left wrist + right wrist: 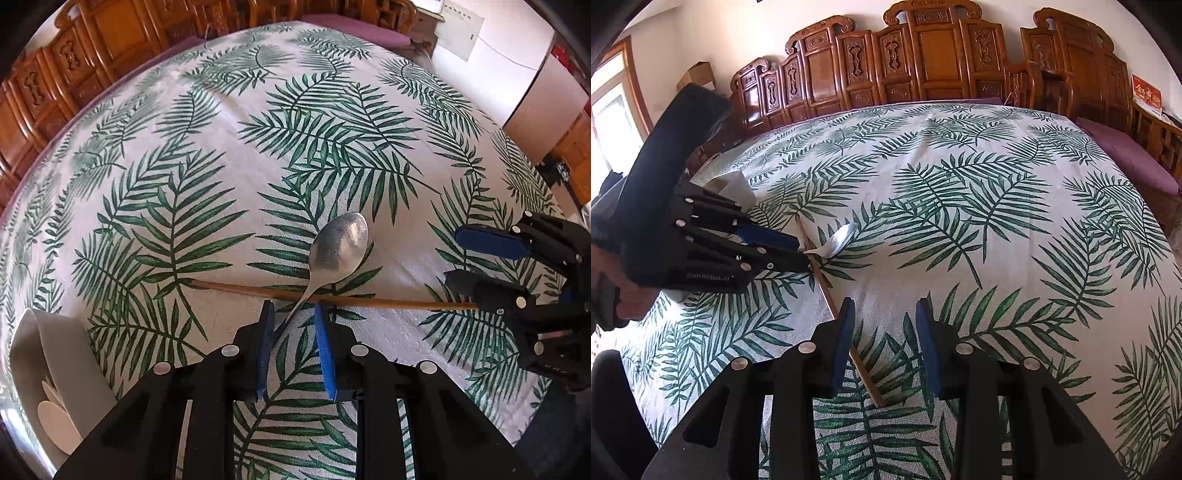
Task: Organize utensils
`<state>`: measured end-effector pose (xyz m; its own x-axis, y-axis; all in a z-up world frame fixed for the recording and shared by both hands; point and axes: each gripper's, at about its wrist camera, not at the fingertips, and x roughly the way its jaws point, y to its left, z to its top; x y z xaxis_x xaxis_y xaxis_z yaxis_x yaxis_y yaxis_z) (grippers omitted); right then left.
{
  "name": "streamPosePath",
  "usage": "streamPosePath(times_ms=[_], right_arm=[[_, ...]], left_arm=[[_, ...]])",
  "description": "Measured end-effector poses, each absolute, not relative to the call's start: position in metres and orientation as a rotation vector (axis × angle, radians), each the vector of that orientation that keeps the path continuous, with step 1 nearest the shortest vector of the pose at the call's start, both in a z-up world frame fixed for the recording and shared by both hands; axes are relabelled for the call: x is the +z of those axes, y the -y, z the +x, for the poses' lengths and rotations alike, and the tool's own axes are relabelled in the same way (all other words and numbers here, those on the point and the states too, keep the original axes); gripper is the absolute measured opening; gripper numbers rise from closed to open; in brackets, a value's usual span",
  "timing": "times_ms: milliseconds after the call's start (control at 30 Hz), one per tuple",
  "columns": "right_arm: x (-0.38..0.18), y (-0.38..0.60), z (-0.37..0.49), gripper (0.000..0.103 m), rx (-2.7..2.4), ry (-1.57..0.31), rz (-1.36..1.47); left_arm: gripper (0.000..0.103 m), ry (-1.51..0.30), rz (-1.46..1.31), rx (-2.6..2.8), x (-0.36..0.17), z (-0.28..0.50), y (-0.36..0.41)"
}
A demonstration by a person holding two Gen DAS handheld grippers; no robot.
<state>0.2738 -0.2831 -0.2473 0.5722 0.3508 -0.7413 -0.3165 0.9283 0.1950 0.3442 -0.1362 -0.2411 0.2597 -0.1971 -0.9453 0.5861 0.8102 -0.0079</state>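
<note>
A metal spoon point(338, 251) lies on the leaf-print cloth, its handle crossing over a wooden chopstick point(258, 291) that lies across the left wrist view. My left gripper point(293, 308) is open, its blue pads on either side of the spoon's handle just behind the chopstick. My right gripper point(884, 310) is open around the chopstick's near end point(864, 373). It also shows at the right of the left wrist view point(467, 254). In the right wrist view the left gripper point(803, 253) is at the spoon point(838, 240).
A white holder point(55, 354) with flat white pieces inside stands at the left near edge of the table; it shows behind the left gripper in the right wrist view point(735, 186). Carved wooden benches point(923, 62) with purple cushions point(1126, 155) line the far side.
</note>
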Motion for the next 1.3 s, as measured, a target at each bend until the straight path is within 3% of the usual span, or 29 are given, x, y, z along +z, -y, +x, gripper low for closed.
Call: streamPosePath(times_ms=[67,133,233,967,1200,1300], right_arm=[[-0.247,0.283,0.274,0.037,0.391,-0.879,0.042],[-0.248,0.283,0.274,0.037,0.392,-0.88,0.043],[-0.248,0.281,0.273,0.037,0.401,-0.882,0.039],[-0.254,0.231,0.278,0.036,0.469,-0.933,-0.212],[-0.252,0.226,0.272,0.011,0.439,-0.974,-0.248],[-0.252,0.225,0.265,0.009,0.431,-0.987,-0.24]], left_arm=[[0.019,-1.204,0.395,-0.553,-0.241,0.344,0.138],[0.007,-1.207,0.405,-0.565,-0.242,0.341,0.141],[0.003,-1.197,0.415,-0.569,-0.242,0.334,0.142],[0.002,-1.052,0.146,-0.391,-0.192,0.279,0.069],[0.002,-1.026,0.116,-0.331,-0.172,0.262,0.044],[0.002,-1.015,0.103,-0.307,-0.164,0.253,0.032]])
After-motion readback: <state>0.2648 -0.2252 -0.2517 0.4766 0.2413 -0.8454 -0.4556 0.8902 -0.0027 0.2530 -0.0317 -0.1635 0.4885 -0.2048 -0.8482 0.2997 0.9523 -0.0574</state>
